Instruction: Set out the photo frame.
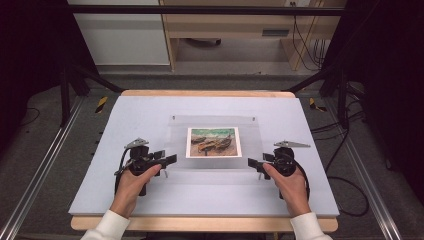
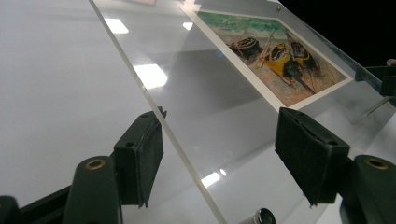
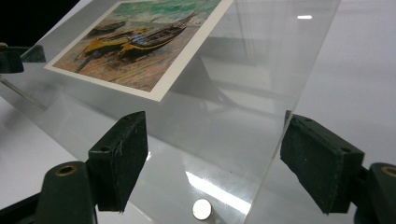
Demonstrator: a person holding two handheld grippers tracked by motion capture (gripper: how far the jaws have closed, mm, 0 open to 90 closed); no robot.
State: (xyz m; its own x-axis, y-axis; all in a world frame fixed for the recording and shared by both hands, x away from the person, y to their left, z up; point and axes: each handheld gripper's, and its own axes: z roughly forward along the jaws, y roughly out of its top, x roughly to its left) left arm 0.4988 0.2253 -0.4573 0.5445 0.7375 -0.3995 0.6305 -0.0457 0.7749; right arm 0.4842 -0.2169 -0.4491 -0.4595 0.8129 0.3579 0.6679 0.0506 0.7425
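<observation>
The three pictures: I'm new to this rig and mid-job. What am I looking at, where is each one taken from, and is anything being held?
No robot arm here: a person holds a hand tool with two black jaws in each hand. The high view looks down on the table from above; the left gripper and the right gripper point inward at a clear plastic sheet. A print of boats lies with the sheet. The other two pictures come from cameras riding on the tools, looking along their jaws. In the left gripper view the sheet's edge runs between the open jaws; in the right gripper view its edge does the same. Nothing is clamped yet. A small round silver piece sits near the right gripper.
</observation>
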